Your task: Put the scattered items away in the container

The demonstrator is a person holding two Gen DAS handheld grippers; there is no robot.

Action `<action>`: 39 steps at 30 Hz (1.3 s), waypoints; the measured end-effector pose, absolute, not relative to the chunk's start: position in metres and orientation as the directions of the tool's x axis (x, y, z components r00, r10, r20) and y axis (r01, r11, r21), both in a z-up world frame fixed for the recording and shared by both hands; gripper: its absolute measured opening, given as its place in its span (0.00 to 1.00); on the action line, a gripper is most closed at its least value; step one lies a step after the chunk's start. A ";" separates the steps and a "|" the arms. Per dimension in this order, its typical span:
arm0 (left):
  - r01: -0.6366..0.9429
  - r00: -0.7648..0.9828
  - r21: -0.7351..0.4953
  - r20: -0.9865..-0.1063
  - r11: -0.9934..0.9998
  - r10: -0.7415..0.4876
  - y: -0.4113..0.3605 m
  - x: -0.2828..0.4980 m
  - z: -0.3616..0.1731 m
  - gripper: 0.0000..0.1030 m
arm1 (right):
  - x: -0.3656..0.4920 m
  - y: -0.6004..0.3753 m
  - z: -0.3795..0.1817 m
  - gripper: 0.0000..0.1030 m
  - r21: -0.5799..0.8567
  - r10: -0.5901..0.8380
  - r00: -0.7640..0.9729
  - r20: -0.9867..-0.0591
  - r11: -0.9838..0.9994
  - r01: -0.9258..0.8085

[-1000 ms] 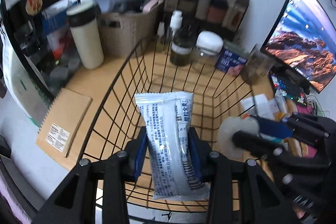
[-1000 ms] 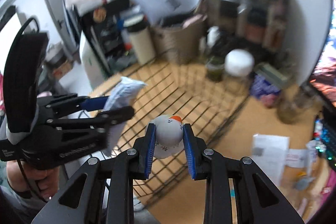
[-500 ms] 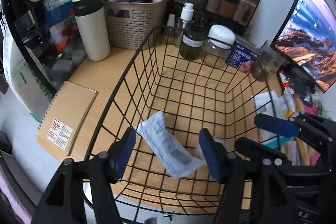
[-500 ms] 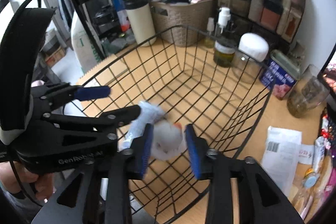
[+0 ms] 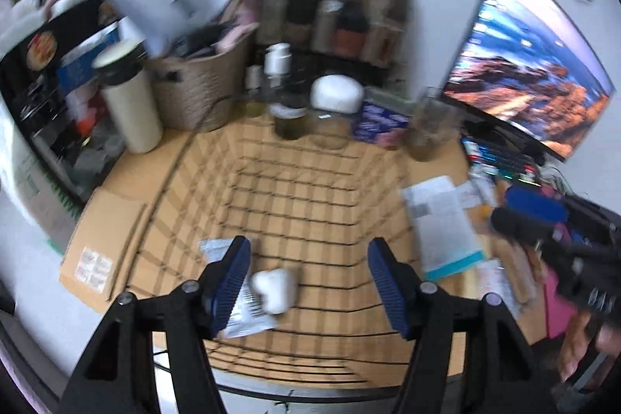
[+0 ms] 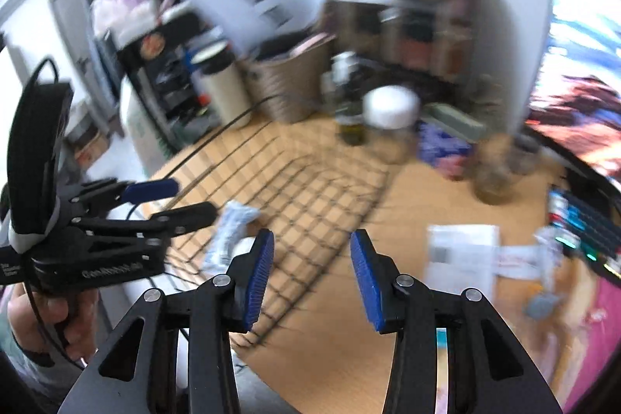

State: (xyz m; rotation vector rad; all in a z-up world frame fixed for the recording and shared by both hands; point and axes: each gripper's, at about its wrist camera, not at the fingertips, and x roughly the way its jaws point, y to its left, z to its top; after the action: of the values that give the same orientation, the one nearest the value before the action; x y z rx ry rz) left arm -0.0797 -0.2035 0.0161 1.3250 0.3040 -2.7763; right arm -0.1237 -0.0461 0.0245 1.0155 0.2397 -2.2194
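A black wire basket [image 5: 310,181] stands on the wooden desk; it also shows in the right wrist view [image 6: 310,189]. Inside it lie a white-and-blue snack packet [image 5: 242,309] and a small white round toy [image 5: 273,288]. The packet [image 6: 229,231] also shows in the right wrist view. My left gripper [image 5: 308,282] is open and empty above the basket's near end. My right gripper [image 6: 310,255] is open and empty over the basket's right rim. Both views are motion-blurred.
Behind the basket stand a cream tumbler [image 5: 130,99], a woven bin [image 5: 198,92], bottles and a white-lidded jar [image 5: 335,96]. A monitor [image 5: 531,72] is at the right. Papers [image 5: 442,220] lie right of the basket, a brown notebook [image 5: 104,251] to its left.
Both grippers opened and let go: the packet and the white toy dropped into the basket. Both grippers have since drawn back and up.
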 end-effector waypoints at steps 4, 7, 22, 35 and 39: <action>0.037 -0.634 -0.150 -0.768 -0.988 0.093 -0.155 -0.092 0.027 0.69 | -0.130 0.027 0.039 0.43 0.092 -0.432 -0.563 -0.704 -0.842 0.531; -0.040 -0.615 -0.147 -0.776 -0.988 0.140 -0.112 -0.107 0.027 0.71 | -0.133 0.077 0.040 0.43 0.091 -0.380 -0.603 -0.702 -0.887 0.453; -0.131 -0.430 0.003 -0.901 -0.991 0.054 0.046 -0.203 -0.058 0.74 | -0.142 0.209 0.005 0.48 0.187 -0.361 -0.595 -0.718 -0.924 0.335; -0.012 -0.372 0.188 -0.912 -0.982 -0.170 0.049 -0.249 -0.105 0.74 | -0.181 0.247 -0.021 0.48 0.251 -0.385 -0.558 -0.735 -0.919 0.304; 0.019 -0.366 0.150 -0.919 -0.988 -0.147 0.037 -0.252 -0.108 0.74 | -0.188 0.243 -0.028 0.48 0.263 -0.398 -0.542 -0.740 -0.913 0.312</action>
State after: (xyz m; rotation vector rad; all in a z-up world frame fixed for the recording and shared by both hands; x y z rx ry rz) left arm -0.2516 0.0369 -0.1080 1.7077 -0.1732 -2.5104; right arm -0.1881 0.2429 -0.0283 1.2105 -0.1385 -2.4474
